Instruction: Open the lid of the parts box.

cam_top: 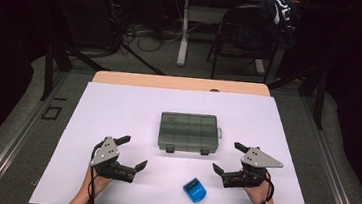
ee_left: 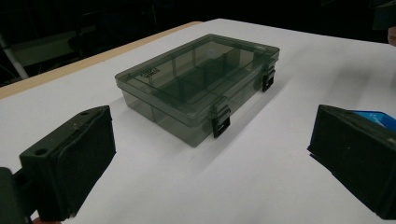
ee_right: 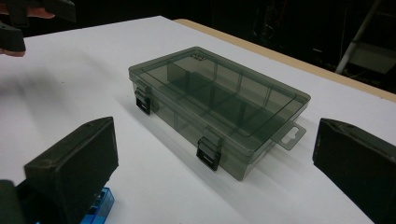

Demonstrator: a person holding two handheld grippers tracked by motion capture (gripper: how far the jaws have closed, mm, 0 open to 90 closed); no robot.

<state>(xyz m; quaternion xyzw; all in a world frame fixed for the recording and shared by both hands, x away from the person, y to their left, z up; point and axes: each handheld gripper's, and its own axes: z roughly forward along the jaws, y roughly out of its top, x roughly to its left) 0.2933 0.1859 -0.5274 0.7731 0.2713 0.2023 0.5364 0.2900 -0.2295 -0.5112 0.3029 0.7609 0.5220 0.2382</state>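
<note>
Compartment box [cam_top: 188, 132] | lid shut, both front latches down, worktop [cam_top: 118, 111] centre | left gripper [cam_top: 129, 153] at box's 8 o'clock, right gripper [cam_top: 227, 159] at 4, fingers on both spread, empty | advice: one gripper per latch, lift together | blue case [cam_top: 194, 190] at 6, clear of approach.

Left tool [cam_top: 133, 152] and right tool [cam_top: 225, 157] rest low, jaws spread wide.

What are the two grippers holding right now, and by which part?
Nothing. The left gripper and right gripper are both open over the white table, apart from the smoky transparent plastic compartment box and small blue plastic case.
</note>
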